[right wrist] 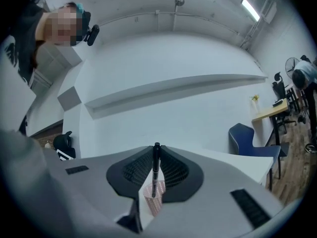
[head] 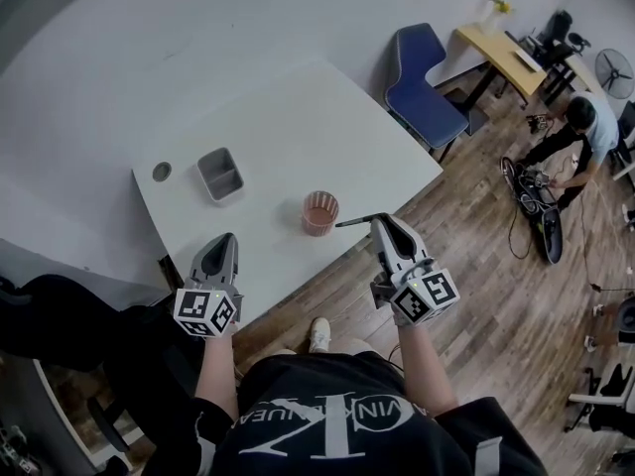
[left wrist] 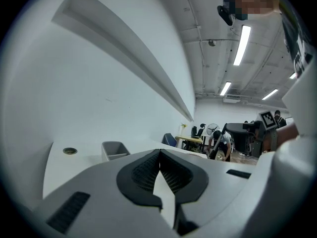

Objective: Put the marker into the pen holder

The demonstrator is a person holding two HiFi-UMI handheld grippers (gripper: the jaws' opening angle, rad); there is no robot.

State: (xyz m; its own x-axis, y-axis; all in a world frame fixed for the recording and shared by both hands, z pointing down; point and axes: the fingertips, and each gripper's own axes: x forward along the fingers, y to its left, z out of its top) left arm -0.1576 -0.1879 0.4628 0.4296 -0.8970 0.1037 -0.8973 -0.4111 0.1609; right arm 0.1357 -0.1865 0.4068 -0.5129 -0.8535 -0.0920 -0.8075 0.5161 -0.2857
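Head view: on the white table [head: 298, 127] stands a pink mesh pen holder [head: 319, 212], upright, mouth open upward. Well to its left sits a grey tray [head: 220, 175]. The right gripper [head: 381, 222] is clenched on a black marker [head: 357, 222], which lies nearly level with its free end just beside the holder's rim and not yet inside. In the right gripper view the marker [right wrist: 156, 170] stands between the pads above the holder [right wrist: 152, 202]. The left gripper [head: 222, 240] hangs at the table's near edge, jaws closed together on nothing

floor [head: 476, 286]: wood planks | chair [head: 422, 82]: blue | desk [head: 501, 53]: yellow | wall [left wrist: 99, 93]: white
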